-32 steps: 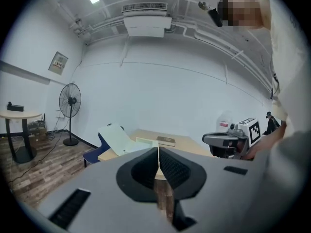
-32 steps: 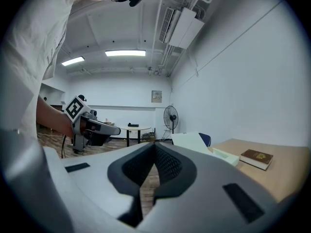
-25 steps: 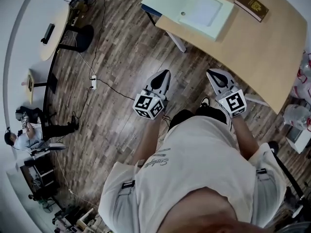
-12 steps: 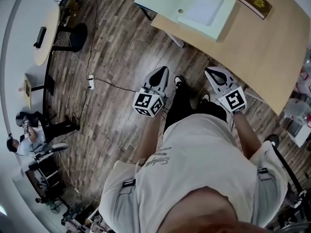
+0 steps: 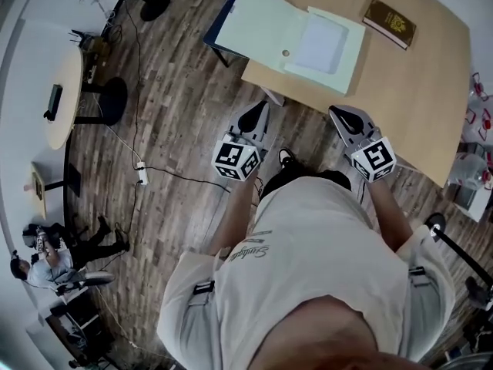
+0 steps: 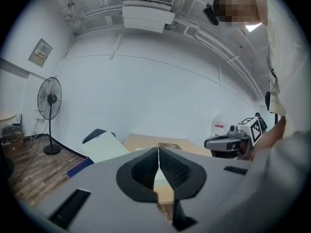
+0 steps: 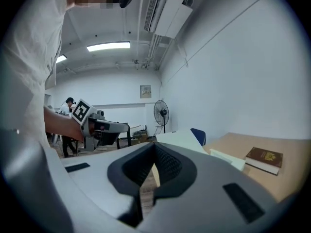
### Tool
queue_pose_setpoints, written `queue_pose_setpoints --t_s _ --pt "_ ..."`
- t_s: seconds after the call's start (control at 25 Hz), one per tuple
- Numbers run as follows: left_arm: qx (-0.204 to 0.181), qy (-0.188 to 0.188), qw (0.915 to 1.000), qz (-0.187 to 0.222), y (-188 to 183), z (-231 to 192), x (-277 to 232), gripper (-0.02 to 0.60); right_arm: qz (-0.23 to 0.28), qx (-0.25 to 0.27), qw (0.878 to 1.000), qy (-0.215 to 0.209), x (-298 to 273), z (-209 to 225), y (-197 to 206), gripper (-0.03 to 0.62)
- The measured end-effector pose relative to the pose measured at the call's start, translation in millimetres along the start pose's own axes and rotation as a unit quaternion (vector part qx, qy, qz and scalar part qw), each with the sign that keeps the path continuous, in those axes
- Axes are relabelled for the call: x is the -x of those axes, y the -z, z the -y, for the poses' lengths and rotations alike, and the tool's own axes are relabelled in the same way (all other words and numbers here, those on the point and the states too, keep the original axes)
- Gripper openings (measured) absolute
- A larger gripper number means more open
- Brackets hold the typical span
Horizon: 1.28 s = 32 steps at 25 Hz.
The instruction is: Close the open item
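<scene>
A pale wooden table (image 5: pixel 416 91) with a smooth top and a rounded edge is seen from above, standing on a floor (image 5: pixel 177 114) of dark wood planks. One flat, rectangular box (image 5: pixel 323 43) of pale green card is laid at the table's near left corner. It is open: its lid (image 5: pixel 256 18) is folded out flat and overhangs the left edge of the table, and a white sheet is seen inside the shallow base. One small round spot is marked on the lid near the hinge. One brown hardback book (image 5: pixel 390 23) with a gold emblem on its cover is placed near the far edge, apart from the box. A blue chair (image 7: pixel 198 134) is partly covered by the overhanging lid. Two grey plastic grippers are held side by side above the floor, just short of the table's near edge, both pointed toward the box. The left gripper (image 5: pixel 258 114) is closed, its ribbed black pads pressed together at the tips with nothing between them. The right gripper (image 5: pixel 344 119) is likewise closed and empty. One cube with black and white square markers is carried on each: one on the left (image 5: pixel 236 160) and one on the right (image 5: pixel 373 159).
</scene>
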<state>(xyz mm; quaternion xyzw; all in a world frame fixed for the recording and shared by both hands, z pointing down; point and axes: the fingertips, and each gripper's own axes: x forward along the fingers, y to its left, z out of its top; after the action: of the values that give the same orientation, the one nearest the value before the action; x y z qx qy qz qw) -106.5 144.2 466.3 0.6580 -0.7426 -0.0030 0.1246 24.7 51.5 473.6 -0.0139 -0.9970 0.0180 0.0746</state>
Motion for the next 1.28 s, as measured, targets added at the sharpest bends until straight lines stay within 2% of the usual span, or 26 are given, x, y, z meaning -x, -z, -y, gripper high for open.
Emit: queue_pose_setpoints --t_s 0.12,0.32,0.48,0.6,0.72,0.84,1.0,1.12,1.28 --pt "-0.007 0.019 0.9997 -0.011 -1 -29 -2 0.015 0.014 -0.008 1.0 0.025 -27 0 -15 -0.005" --pt "-0.061 0.047 0.9957 -0.05 18 -64 -14 0.015 0.019 -0.018 0.998 0.057 -58 -5 -15 -0.005" --pt "-0.039 0.071 0.9954 -0.052 19 -76 -23 0.015 -0.014 -0.026 0.996 0.083 -54 -3 -2 -0.005" --pt "-0.024 0.071 0.9958 -0.052 25 -86 -30 0.015 -0.03 -0.032 0.994 0.097 -54 8 3 -0.005" --pt "-0.008 0.07 0.9955 -0.063 36 -95 -45 0.016 -0.03 -0.02 0.995 0.096 -61 17 0 -0.005" --pt "0.0 0.073 0.9951 -0.068 38 -94 -60 0.016 -0.037 -0.032 0.994 0.096 -65 30 11 -0.005" --pt "-0.014 0.061 0.9954 -0.072 27 -107 -79 0.017 -0.041 -0.057 0.994 0.085 -83 55 26 -0.005" --pt "-0.015 0.044 0.995 -0.088 20 -126 -98 0.015 -0.035 -0.048 0.997 0.058 -108 78 21 -0.005" --pt "-0.032 0.054 0.9932 -0.098 5 -135 -139 0.015 -0.013 -0.039 0.998 0.042 -139 118 5 -0.005"
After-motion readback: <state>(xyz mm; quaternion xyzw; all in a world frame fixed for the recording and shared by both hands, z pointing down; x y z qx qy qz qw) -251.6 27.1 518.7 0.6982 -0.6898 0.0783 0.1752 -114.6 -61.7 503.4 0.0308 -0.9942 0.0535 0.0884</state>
